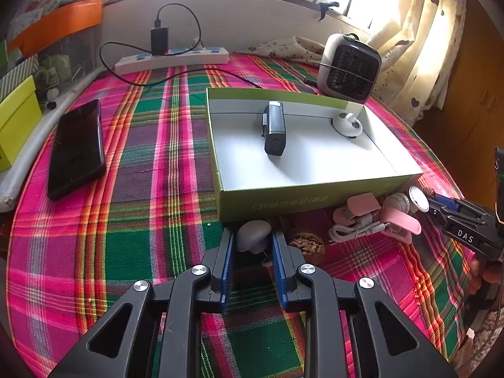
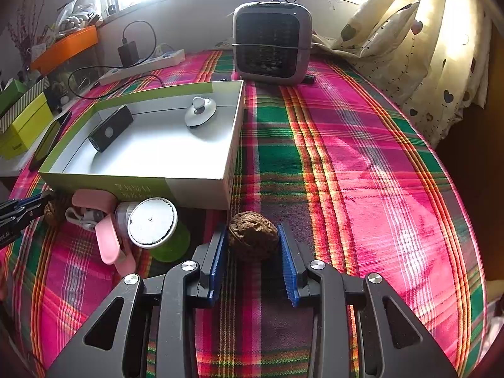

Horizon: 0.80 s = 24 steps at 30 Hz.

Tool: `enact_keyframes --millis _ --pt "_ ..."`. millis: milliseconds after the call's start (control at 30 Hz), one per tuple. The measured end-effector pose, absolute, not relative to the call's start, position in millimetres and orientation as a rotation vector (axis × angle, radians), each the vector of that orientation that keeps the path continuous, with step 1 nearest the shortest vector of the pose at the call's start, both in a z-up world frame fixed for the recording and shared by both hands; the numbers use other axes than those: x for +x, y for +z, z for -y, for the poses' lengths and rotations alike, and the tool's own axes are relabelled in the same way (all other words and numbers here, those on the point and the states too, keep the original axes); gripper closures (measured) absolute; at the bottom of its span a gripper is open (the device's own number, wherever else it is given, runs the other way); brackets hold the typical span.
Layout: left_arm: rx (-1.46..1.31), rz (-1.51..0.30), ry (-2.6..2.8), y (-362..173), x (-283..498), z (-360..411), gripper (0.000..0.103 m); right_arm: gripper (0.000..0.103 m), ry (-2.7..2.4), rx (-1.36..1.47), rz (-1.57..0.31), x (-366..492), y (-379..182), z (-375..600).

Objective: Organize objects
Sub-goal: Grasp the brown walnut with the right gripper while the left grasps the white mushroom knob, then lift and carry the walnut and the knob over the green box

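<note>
A green box with a white inside (image 1: 315, 189) (image 2: 195, 189) lies on the plaid cloth and holds a black device (image 1: 274, 129) (image 2: 110, 127) and a white round knob (image 1: 346, 124) (image 2: 200, 113). My left gripper (image 1: 253, 239) has its blue pads around a small grey mushroom-shaped object (image 1: 253, 236) just before the box. A walnut (image 1: 307, 244) lies beside it. My right gripper (image 2: 253, 236) has its pads on both sides of another walnut (image 2: 253, 236) on the cloth. Pink items with a white cable (image 1: 371, 220) (image 2: 107, 239) and a white-lidded jar (image 2: 152, 222) lie between.
A black phone (image 1: 77, 148) lies left on the cloth. A power strip with a charger (image 1: 171, 56) (image 2: 141, 64) and a small heater (image 1: 349, 64) (image 2: 271, 42) stand at the back. Yellow-green boxes (image 1: 15, 119) are far left, a curtain (image 2: 419, 47) at right.
</note>
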State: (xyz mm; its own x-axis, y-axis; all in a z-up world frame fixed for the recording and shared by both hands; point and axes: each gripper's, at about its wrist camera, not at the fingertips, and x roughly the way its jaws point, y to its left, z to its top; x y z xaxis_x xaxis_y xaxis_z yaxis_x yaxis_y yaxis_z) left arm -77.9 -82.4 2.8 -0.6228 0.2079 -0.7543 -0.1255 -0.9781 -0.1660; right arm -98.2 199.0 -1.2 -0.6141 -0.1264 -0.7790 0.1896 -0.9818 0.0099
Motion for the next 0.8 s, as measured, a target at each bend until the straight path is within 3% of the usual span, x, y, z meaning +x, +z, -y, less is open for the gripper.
enact_keyframes --millis 800 --pt "-1.203 0.159 2.706 23.4 -65.6 87.7 0.083 0.07 -2.678 1.235 -0.091 -91.6 11.6 -201.6"
